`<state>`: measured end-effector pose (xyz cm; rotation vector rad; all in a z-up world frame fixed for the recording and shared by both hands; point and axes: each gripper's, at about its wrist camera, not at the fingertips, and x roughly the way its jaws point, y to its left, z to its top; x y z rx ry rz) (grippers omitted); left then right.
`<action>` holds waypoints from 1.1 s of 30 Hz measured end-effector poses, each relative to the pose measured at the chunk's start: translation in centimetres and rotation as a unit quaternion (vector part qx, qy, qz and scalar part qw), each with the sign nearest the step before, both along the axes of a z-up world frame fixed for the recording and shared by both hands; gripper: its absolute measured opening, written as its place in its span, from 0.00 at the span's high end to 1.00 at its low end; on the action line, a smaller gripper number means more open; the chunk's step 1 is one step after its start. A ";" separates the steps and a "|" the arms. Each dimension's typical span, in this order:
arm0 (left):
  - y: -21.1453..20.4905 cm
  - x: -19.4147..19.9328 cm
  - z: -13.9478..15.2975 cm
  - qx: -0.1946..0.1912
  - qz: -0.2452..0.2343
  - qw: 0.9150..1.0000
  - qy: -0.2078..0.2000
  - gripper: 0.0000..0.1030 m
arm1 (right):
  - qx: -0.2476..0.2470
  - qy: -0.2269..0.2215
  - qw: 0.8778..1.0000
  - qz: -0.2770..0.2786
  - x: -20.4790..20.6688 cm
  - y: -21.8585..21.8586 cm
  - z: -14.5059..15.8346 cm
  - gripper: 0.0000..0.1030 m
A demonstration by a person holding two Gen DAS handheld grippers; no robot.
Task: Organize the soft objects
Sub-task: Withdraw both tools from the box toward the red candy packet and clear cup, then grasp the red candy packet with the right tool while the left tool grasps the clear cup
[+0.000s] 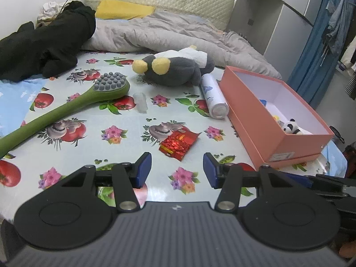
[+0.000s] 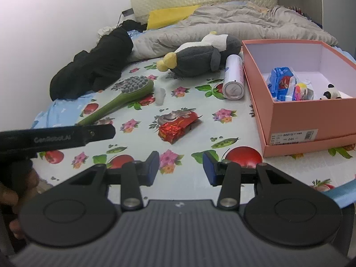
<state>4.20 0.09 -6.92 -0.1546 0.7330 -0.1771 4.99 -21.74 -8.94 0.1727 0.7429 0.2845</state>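
Note:
A grey plush penguin lies on the flowered cloth at the far middle. An open pink box stands at the right; it holds a small panda toy and a blue packet. A red foil packet lies in front of both grippers. My left gripper is open and empty near the front edge. My right gripper is open and empty, left of the box's front corner.
A green long-handled brush, a clear cap and a white spray can lie on the cloth. Black clothing, a grey quilt and a yellow pillow lie behind.

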 end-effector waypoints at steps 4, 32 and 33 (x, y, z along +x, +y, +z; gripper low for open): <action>0.3 2.4 -1.0 -0.004 0.004 1.000 0.009 0.44 | 0.004 0.007 1.000 0.006 1.8 0.2 -0.8 0.55; 3.3 21.6 -10.4 -0.006 0.042 0.996 0.079 0.44 | -0.022 0.027 0.993 0.111 15.4 4.9 -8.3 0.55; 3.3 22.3 -10.7 -0.006 0.042 0.996 0.081 0.44 | -0.025 0.024 0.993 0.116 15.7 5.2 -8.5 0.55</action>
